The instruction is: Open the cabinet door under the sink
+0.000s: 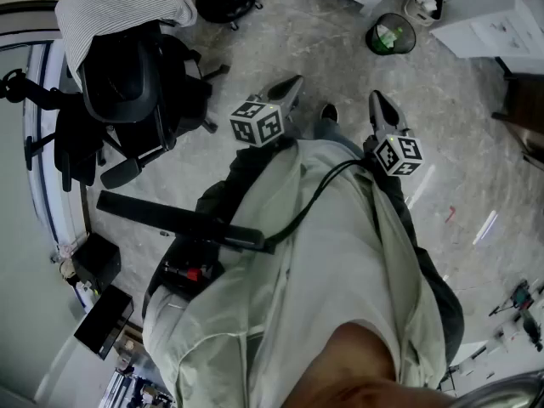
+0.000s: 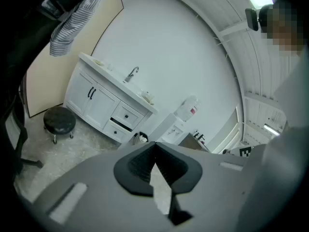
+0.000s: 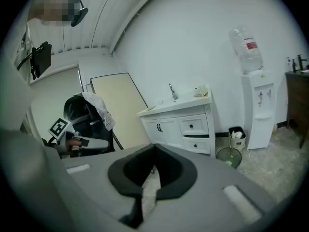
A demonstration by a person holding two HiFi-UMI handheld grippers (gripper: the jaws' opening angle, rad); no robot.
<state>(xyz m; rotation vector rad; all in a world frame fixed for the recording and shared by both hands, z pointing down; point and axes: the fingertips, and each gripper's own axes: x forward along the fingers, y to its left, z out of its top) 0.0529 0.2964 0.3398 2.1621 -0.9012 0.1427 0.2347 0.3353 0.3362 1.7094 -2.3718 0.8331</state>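
The white sink cabinet [image 2: 104,103] stands far off against the wall, with a faucet [image 2: 132,73] on top. Its two doors [image 2: 89,96] carry black handles and look closed. The same cabinet [image 3: 181,124] shows in the right gripper view, its doors [image 3: 160,129] at the left and drawers at the right. My left gripper [image 2: 154,146] is shut with nothing in it and is held in the air well short of the cabinet. Beside it my right gripper [image 3: 154,149] is also shut and empty. In the head view the left gripper [image 1: 291,83] and right gripper [image 1: 376,100] point forward over the floor.
A black office chair [image 1: 127,83] draped with a striped cloth stands at my left. A round black stool [image 2: 59,121] sits before the cabinet. A mesh waste bin [image 3: 229,156], a small white bin [image 3: 236,138] and a water dispenser [image 3: 256,105] stand right of the cabinet.
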